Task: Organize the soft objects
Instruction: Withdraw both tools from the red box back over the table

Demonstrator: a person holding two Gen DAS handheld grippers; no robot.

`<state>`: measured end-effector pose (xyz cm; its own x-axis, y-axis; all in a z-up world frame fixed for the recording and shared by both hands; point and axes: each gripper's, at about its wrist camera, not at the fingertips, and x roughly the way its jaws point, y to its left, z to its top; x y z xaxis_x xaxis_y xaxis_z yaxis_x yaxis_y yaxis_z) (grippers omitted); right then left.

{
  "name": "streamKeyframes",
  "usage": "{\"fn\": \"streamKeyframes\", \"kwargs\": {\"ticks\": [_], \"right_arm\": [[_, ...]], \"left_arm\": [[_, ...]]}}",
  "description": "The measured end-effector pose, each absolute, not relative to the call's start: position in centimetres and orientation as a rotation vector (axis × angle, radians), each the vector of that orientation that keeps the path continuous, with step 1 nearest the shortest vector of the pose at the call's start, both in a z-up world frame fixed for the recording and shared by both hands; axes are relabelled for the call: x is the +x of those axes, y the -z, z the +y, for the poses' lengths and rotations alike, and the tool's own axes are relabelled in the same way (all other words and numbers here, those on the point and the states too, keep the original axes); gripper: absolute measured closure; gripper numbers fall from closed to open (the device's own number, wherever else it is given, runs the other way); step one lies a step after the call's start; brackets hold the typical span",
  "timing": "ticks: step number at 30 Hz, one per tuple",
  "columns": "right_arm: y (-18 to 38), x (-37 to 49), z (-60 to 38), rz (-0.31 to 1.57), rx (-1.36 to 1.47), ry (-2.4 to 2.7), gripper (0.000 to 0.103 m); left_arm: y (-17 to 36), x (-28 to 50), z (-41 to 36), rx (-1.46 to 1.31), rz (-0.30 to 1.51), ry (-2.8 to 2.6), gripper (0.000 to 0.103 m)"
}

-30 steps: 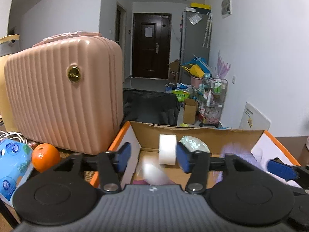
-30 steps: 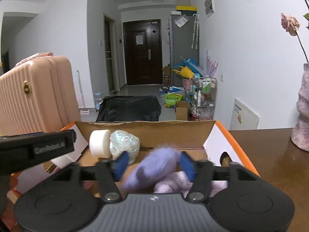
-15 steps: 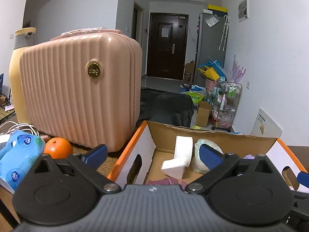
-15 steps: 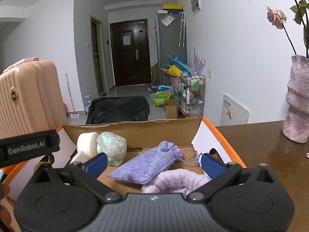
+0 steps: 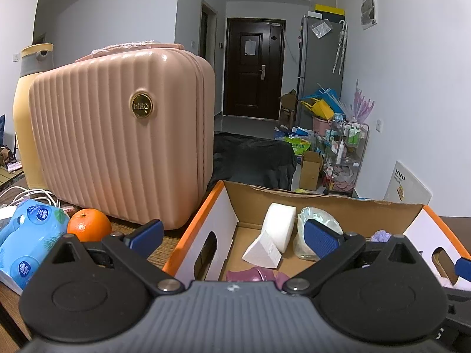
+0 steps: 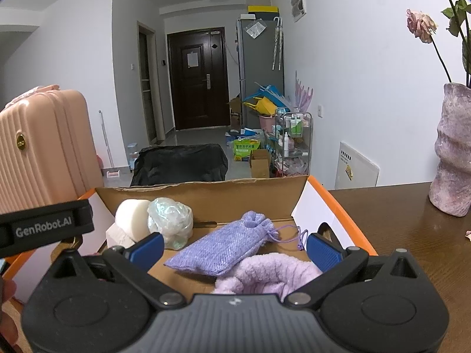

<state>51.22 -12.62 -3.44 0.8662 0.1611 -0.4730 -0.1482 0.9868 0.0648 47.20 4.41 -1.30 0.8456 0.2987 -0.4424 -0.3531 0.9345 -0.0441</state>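
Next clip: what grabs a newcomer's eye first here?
The ribbed pink hard-shell suitcase looms at the left, an orange fruit at its foot. In front sits the open orange-edged cardboard box holding a lilac woven drawstring pouch and white foam blocks. Both grippers' jaws stand wide open, empty.

Dim, cool indoor light – soft shadows, sharp focus – fisheye bends edges, dark vignette at corners

The cardboard box (image 6: pixel 206 200) is open on top, its floor crowded by a lavender sachet (image 6: pixel 223 247), fluffy purple cloth (image 6: pixel 270 270), white sponges (image 5: pixel 276 235) and crumpled plastic (image 6: pixel 170 220). A pink suitcase (image 5: pixel 117 135) walls its left; bare table (image 6: pixel 412 235) lies right, up to a vase (image 6: pixel 453 153).
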Motion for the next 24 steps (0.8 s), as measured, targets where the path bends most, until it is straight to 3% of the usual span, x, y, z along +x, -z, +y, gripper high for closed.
{"fn": "streamKeyframes", "kwargs": {"ticks": [24], "right_arm": [[3.9, 47.3, -12.9, 0.472, -0.023, -0.201, 0.0]], "left_arm": [[1.4, 43.5, 4.6, -0.137, 0.434, -0.311, 0.0]]}}
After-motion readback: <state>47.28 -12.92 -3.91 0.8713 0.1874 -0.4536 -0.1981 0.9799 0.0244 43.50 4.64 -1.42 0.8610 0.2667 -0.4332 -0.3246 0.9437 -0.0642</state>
